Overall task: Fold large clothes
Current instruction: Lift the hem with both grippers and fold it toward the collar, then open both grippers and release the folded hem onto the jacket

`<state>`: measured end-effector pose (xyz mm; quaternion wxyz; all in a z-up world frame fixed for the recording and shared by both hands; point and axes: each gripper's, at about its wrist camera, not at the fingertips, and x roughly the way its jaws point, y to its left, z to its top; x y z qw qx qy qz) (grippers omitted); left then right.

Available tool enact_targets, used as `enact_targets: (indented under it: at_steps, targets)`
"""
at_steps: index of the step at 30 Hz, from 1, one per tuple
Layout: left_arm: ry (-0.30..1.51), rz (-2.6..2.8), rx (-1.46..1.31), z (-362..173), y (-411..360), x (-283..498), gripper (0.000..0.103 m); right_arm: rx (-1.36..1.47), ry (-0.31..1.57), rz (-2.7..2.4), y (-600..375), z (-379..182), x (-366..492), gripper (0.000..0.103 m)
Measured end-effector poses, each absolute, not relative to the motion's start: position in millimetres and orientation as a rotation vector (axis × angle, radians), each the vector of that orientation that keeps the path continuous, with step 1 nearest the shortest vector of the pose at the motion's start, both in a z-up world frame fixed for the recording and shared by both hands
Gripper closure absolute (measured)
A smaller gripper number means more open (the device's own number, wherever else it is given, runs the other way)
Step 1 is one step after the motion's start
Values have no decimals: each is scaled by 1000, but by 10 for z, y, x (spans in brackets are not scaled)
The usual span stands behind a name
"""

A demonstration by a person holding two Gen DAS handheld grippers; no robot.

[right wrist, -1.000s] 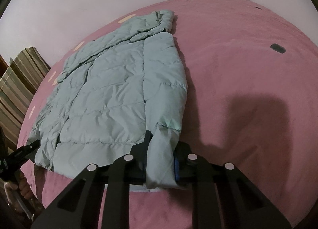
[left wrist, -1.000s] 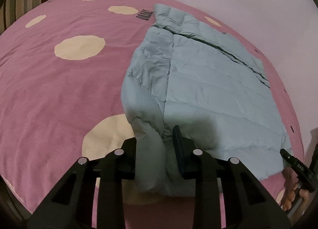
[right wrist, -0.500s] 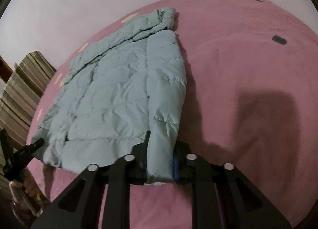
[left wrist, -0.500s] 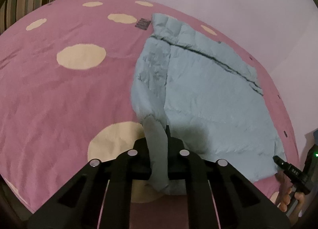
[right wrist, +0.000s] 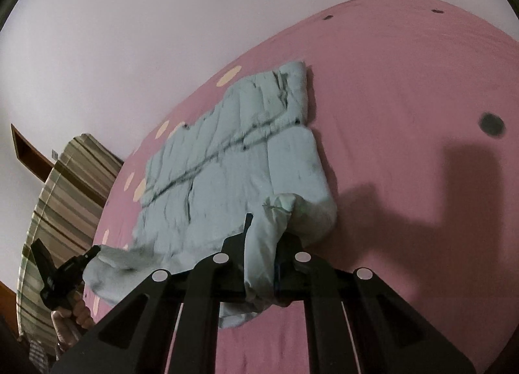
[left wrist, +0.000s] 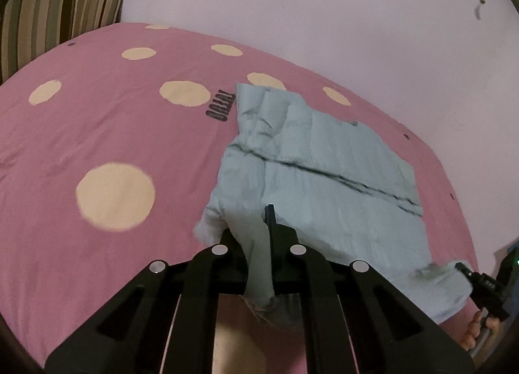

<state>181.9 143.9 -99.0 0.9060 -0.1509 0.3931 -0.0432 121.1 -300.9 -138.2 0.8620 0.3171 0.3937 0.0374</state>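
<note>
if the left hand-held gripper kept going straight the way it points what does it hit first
Most likely the light blue jacket itself: the left hand-held gripper, shut on its sleeve, points down at the quilted body lying on the pink bedspread. Depth is hard to judge.

Left claw (left wrist: 259, 241): matte black plastic, two flat angular arms with cut-out slots, four round silver screw heads across the front. Right claw (right wrist: 261, 244): same build, blue strip on one finger's inner face. Seen from opposite cameras, each has a black handle and small white markings.
</note>
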Motion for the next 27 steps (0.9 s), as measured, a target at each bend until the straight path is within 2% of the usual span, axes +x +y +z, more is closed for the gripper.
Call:
enact_targets:
  at_steps: [8, 16, 18, 20, 22, 23, 25, 27]
  targets:
    - [901, -32, -273, -1401, 1322, 2618, 96, 712, 902, 39, -3126, -1720, 1987, 94]
    - [929, -48, -238, -1550, 1271, 2796, 94, 738, 931, 38, -3168, -1868, 2182, 91]
    - [912, -57, -240, -1478, 1276, 2796, 87, 752, 905, 42, -3240, -1813, 2158, 84]
    - [895, -67, -255, -1401, 1291, 2791, 79, 773, 875, 46, -3305, -1762, 2116, 68]
    - [870, -78, -276, -1300, 1314, 2774, 62, 794, 843, 41, -3370, -1692, 2057, 56]
    - [856, -79, -289, -1245, 1337, 2759, 57, 799, 823, 32, -3404, -1649, 2028, 51]
    - [837, -72, -303, -1173, 1368, 2744, 47, 799, 796, 16, -3461, -1574, 1970, 49]
    - [806, -49, -310, -1091, 1427, 2698, 41, 801, 786, 10, -3506, -1535, 1913, 49]
